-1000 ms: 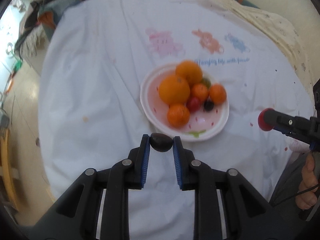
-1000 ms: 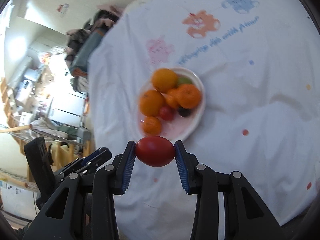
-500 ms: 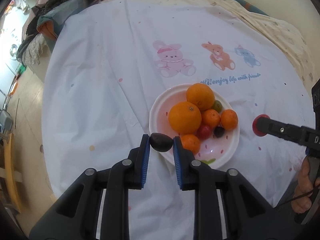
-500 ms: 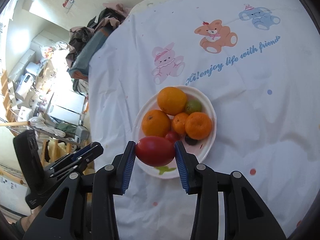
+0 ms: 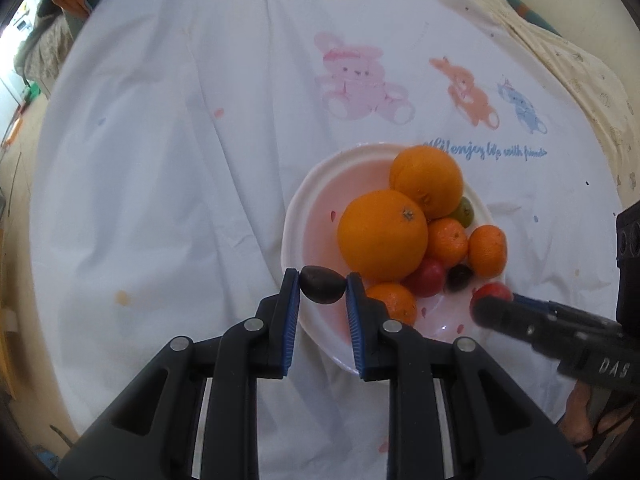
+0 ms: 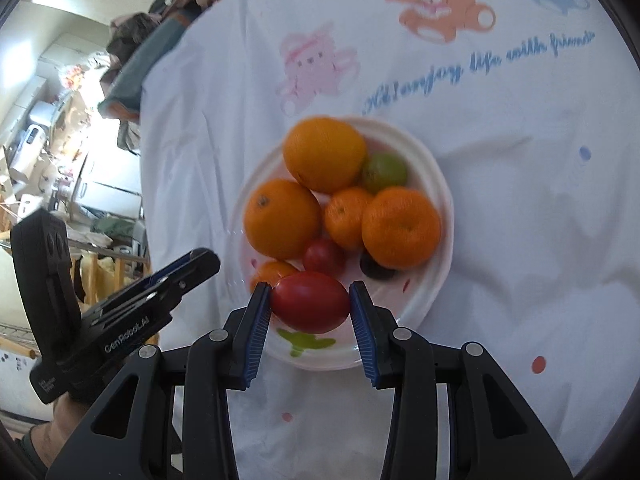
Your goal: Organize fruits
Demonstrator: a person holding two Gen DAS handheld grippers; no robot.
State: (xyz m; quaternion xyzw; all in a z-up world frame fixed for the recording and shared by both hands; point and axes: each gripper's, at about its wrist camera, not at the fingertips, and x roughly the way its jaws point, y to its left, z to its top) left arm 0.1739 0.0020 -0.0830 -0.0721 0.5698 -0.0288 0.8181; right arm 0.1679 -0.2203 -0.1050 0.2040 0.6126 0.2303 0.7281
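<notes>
White cloth (image 5: 168, 184), plate (image 5: 308, 184), perhaps a plum (image 5: 322, 284) gripped

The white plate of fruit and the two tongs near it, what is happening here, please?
A person holds one pair of tongs in each hand and is gathering fruit onto the round white plate on the white cartoon-print tablecloth. The left tongs grip a small dark oval fruit at the plate's near rim. The right tongs grip a smooth red oval fruit over the plate's near side. Neither fruit is released yet. Oranges, tangerines and small fruits already lie there.
</notes>
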